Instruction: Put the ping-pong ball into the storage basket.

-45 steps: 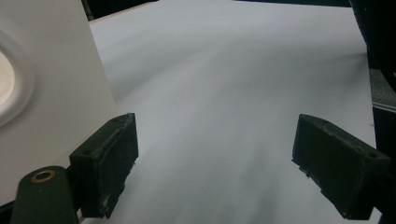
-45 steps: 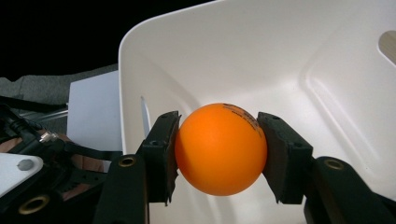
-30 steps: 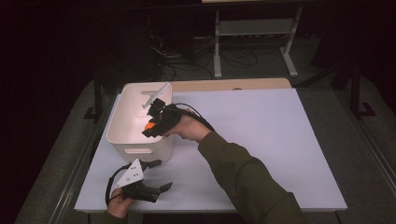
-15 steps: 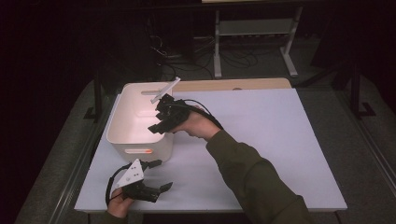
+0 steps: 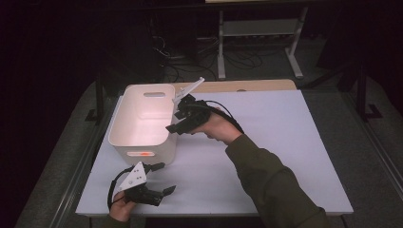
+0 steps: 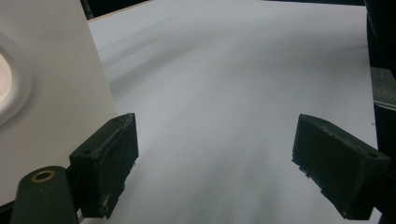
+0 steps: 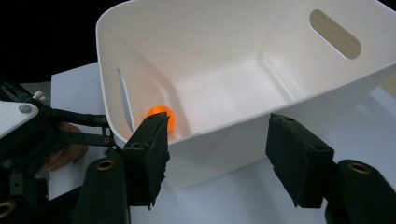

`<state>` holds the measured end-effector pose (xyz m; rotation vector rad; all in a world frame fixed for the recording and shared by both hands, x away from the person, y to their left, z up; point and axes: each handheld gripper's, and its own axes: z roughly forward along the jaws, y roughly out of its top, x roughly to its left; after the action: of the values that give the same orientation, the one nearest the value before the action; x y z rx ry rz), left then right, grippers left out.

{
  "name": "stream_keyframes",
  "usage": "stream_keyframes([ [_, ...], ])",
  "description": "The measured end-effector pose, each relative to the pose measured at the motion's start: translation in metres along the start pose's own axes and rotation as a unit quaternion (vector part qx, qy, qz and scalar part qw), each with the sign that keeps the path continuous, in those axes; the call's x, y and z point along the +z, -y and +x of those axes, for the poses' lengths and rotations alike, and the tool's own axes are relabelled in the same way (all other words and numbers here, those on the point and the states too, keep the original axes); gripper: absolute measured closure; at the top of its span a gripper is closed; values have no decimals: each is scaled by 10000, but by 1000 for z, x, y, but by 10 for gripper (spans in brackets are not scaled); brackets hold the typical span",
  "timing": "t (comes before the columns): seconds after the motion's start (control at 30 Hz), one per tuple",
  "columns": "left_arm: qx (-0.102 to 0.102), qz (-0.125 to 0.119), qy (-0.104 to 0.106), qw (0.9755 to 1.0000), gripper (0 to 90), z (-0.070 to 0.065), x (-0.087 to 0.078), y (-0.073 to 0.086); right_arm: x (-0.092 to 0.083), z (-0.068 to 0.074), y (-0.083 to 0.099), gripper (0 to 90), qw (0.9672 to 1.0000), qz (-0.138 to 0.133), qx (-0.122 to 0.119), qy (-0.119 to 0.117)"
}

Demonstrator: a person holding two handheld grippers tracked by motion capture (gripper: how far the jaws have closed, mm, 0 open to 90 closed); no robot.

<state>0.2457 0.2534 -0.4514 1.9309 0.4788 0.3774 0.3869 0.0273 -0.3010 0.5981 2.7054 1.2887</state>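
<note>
Ball [image 7: 161, 116], orange and glowing, lies on the floor of the white bin [image 5: 124, 119], in the corner by the near wall; in the high view it shows as an orange glow through that wall [image 5: 142, 153]. The bin stands on the left part of the white table [image 5: 285, 142], with an oval handle slot in its far wall.

Right gripper [image 5: 177, 124] hangs at the bin's right rim, pointing left and down toward the inside. Its jaws have just been opening and now stand partly spread with nothing between them; in the right gripper view they frame the bin's near wall from outside, the ball beyond the left jaw.

Left gripper [image 5: 161, 178] rests on the table at the near left edge, just in front of the bin, held by the left hand [image 5: 121, 206]. Its jaws are spread wide over bare tabletop, gripping nothing, with the bin's wall [image 6: 51, 93] just beside the left jaw.
</note>
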Motion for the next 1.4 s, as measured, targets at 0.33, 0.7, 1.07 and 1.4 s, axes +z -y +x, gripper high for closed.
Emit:
stream_keyframes([
  [0.33,0,-7,3,10000,141,0,0,0,-8,-6,19,292,9998,-32,85,160],
  [0.7,-5,9,3,10000,141,0,0,0,-15,-10,46,207,9991,-87,163,384],
  [1.07,-11,22,5,10000,141,0,0,0,-17,-11,78,141,9979,-59,269,584],
  [1.4,-1,25,-1,10000,141,0,1,0,-16,-6,102,124,9966,-89,323,753],
])
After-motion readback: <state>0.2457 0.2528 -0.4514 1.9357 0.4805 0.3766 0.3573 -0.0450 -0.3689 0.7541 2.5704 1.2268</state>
